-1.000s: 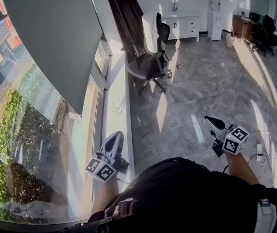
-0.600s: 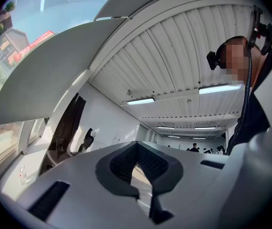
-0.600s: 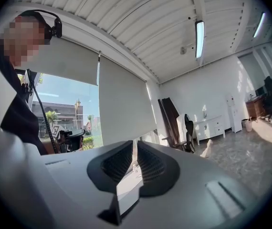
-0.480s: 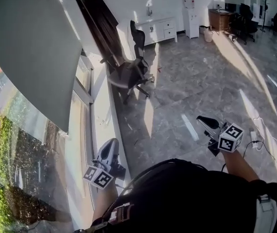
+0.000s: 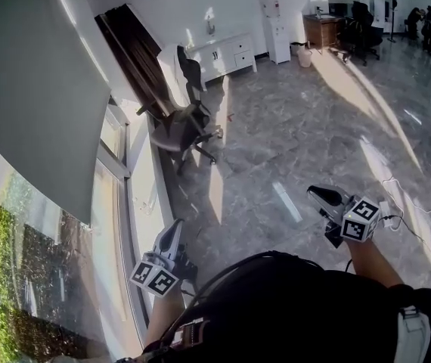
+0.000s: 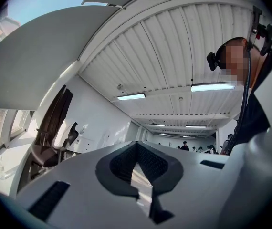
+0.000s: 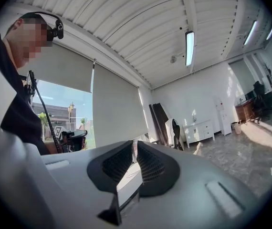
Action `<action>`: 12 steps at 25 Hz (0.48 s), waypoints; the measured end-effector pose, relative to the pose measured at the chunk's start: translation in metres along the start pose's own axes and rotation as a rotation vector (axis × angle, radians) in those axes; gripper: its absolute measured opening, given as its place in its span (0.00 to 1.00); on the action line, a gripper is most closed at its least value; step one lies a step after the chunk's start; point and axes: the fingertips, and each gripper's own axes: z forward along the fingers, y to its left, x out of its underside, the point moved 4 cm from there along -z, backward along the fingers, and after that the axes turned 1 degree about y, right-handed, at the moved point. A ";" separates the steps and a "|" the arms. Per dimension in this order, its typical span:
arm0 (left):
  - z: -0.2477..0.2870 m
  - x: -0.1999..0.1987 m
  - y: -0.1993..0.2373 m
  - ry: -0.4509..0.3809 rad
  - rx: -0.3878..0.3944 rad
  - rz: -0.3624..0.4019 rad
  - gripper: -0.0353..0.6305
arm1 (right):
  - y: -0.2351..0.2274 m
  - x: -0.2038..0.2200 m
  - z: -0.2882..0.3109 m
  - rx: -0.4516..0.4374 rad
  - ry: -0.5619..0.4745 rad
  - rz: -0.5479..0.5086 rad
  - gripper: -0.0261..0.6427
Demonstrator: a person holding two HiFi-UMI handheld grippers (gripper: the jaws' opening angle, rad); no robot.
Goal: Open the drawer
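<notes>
Head view: a sunlit office with a grey marble floor [image 5: 299,134] and a window wall [image 5: 19,278] at 9 o'clock. One white drawer cabinet [image 5: 227,53] stands against the far wall at 12 o'clock, well apart from both grippers. One office chair [image 5: 185,119] sits at 11. The left gripper [image 5: 175,229] and right gripper [image 5: 320,196] are both clenched and empty.

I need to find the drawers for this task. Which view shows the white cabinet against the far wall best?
The head view: the white cabinet shows largest, whole and unblocked, its door and drawer fronts distinguishable. The right gripper view shows it whole too, but smaller. The left gripper view gives only a washed-out hint of it.
</notes>
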 end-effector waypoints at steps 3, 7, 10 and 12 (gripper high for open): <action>0.026 0.017 -0.022 0.022 0.033 -0.007 0.05 | -0.022 0.007 -0.031 0.028 -0.001 0.014 0.04; 0.054 0.034 -0.040 0.060 0.079 -0.018 0.05 | -0.045 0.016 -0.055 0.065 -0.005 0.047 0.04; 0.069 0.035 -0.035 0.080 0.097 -0.020 0.05 | -0.055 0.019 -0.050 0.076 -0.006 0.061 0.04; 0.078 0.035 -0.022 0.086 0.099 -0.028 0.05 | -0.060 0.022 -0.039 0.082 0.000 0.063 0.04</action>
